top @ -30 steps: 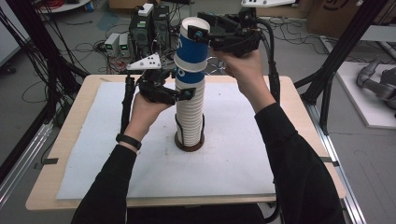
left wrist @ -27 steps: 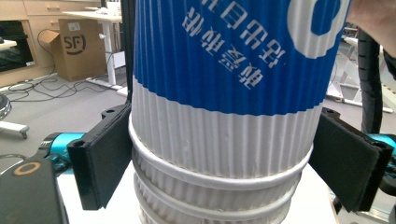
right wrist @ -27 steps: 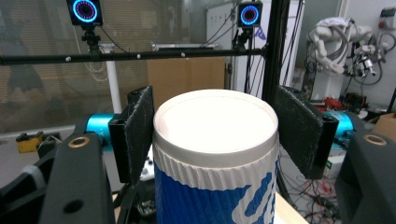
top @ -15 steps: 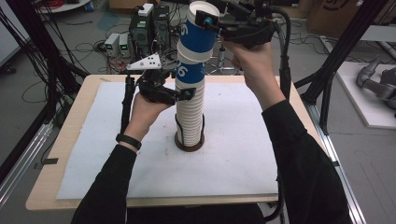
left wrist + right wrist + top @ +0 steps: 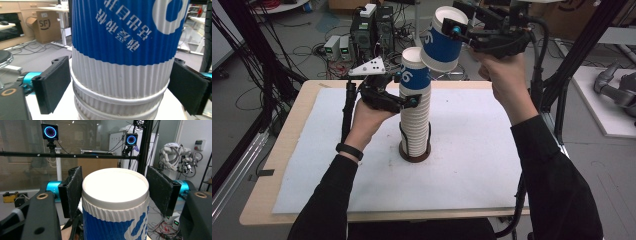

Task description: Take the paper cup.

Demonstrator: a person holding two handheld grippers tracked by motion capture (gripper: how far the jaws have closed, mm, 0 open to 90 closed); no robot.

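So the right gripper (image 5: 458, 30) has one blue-and-white paper cup (image 5: 443, 37) pinched between its jaws near the rim, held up in the air just above and to the right of the stack of cups (image 5: 415, 112), tilted with its bottom end pointing down-left toward the stack's open top. In the right gripper view the pads sit on either side of the cup's white ribbed collar, touching or very nearly so, and the cup hangs there with nothing under it, so I'd call it gripped. The left gripper (image 5: 404, 101) is down at the stack's upper part, jaws either side of the ribbed white section; in the left gripper view there's a sliver of gap on both pads, so they look spread around it, steadying rather than squeezing, though I can't be totally sure about contact. The stack's long axis is straight up from a dark round base (image 5: 414, 152) on the white mat (image 5: 472, 150), which covers a wooden table (image 5: 302, 100). My guess is whatever comes next depends on that angle between the lifted cup and the vertical stack. The room's a lab: cables and electronics boxes on the floor behind, black frame poles at the sides.
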